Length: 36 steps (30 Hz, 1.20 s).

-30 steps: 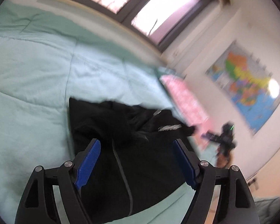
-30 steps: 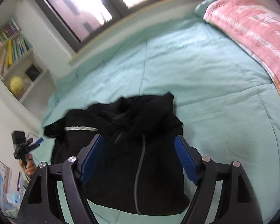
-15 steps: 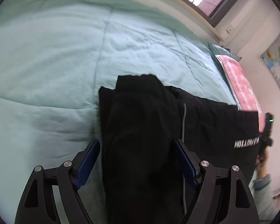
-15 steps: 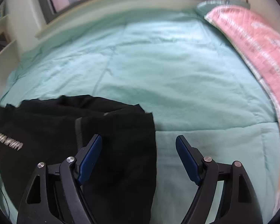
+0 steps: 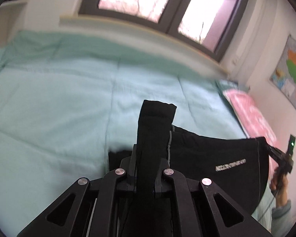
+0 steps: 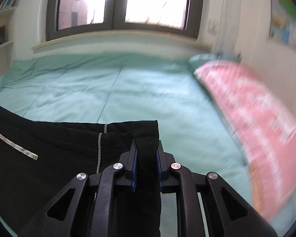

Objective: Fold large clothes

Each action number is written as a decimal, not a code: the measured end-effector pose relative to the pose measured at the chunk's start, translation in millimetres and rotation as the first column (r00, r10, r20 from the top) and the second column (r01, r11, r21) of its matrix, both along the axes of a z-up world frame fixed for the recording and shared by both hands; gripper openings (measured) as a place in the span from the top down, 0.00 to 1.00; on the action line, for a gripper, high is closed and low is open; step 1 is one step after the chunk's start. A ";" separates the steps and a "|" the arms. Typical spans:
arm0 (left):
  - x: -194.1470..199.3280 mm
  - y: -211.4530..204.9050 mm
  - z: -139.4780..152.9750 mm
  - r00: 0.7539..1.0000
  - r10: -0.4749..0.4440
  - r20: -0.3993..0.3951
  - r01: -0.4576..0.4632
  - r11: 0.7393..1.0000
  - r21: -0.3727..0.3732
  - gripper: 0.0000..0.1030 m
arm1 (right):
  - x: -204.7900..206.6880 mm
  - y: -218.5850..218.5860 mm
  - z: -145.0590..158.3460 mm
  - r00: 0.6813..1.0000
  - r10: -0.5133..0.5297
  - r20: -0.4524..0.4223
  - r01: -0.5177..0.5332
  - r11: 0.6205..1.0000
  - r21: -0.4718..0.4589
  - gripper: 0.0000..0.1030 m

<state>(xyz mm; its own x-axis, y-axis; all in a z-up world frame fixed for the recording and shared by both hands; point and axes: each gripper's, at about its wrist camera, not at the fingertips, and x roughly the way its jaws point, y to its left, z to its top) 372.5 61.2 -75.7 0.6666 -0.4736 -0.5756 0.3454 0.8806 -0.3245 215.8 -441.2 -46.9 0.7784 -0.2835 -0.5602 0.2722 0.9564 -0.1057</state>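
Both grippers point down over the green bed [image 5: 49,102]. The left gripper [image 5: 146,154] is clamped on the black garment [image 5: 217,158]; the right gripper [image 6: 146,152] is closing on its other corner. Only the left view shows the person's hand [image 5: 280,185].

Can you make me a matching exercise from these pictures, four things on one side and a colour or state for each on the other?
Things:
1. bedspread
2. quilt
3. black garment
4. left gripper

Colour or state:
A. pink, along the bed's right side
B. shut on black cloth
C. pale green, spread flat
D. bears a strip of white lettering

Pairs: 1-C, 2-A, 3-D, 4-B
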 end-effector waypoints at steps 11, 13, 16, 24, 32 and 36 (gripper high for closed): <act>107.3 -33.7 -116.9 0.953 0.151 -0.261 -0.113 0.981 0.156 0.87 | 148.6 -17.9 -138.0 0.921 -0.059 -0.385 0.116 0.985 0.127 0.83; 115.7 -34.4 -138.8 0.938 0.148 -0.313 -0.109 0.984 0.140 0.83 | 151.9 -20.2 -152.7 0.921 -0.057 -0.386 0.123 0.981 0.149 0.80; 123.9 -31.2 -147.1 0.925 0.143 -0.353 -0.113 0.988 0.103 0.80 | 156.6 -26.9 -155.8 0.914 -0.044 -0.403 0.122 0.978 0.171 0.73; 78.8 38.9 -100.7 0.938 0.018 -0.347 -0.083 0.981 -0.175 0.70 | 72.8 -38.4 -89.4 0.975 0.125 -0.186 -0.054 0.937 0.346 0.61; -43.8 -29.2 -0.9 0.992 -0.097 -0.076 0.095 0.995 -0.024 0.58 | 14.6 62.3 -19.4 0.926 0.366 -0.097 -0.310 0.879 0.361 0.37; -76.0 -116.4 -20.5 0.964 -0.239 -0.115 0.243 0.969 0.030 0.58 | 39.8 122.4 -45.5 0.885 0.426 -0.189 -0.328 0.858 0.395 0.37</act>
